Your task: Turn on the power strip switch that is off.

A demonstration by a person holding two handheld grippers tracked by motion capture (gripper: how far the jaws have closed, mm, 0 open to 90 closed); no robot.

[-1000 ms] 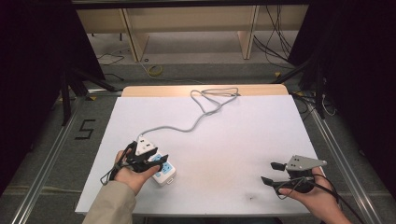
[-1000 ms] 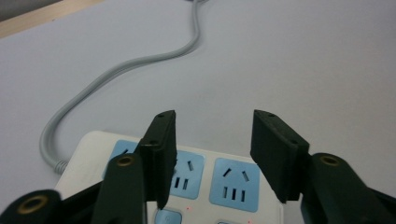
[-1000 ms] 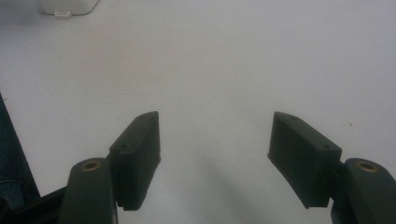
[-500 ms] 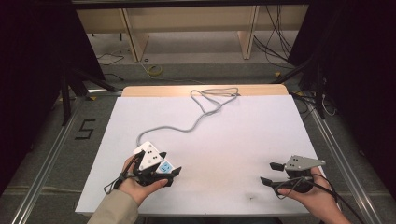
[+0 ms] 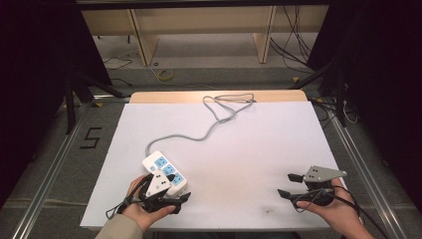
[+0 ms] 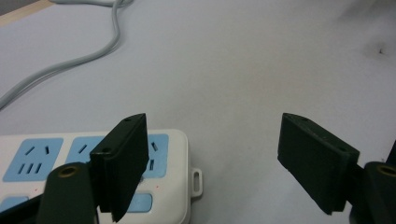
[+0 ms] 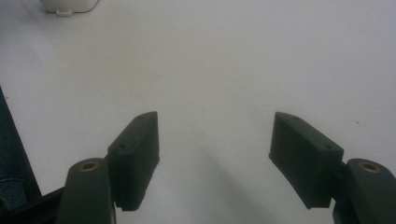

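L gripper point(image 5: 171, 198) just let go of the strip point(image 5: 165, 172): jaws opened wide, nothing between, pulled back just beside its near end. Strip looks placed. R gripper point(image 5: 288, 185) wide, empty, well right of strip.

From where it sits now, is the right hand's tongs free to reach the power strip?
Probably yes. The right tongs stand open over bare table, and nothing lies between them and the power strip; the left tongs hover open at its near end, though, and could crowd it.

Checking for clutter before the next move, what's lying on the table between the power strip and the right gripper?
Nothing: in the high view only bare white table separates the power strip from the right gripper.
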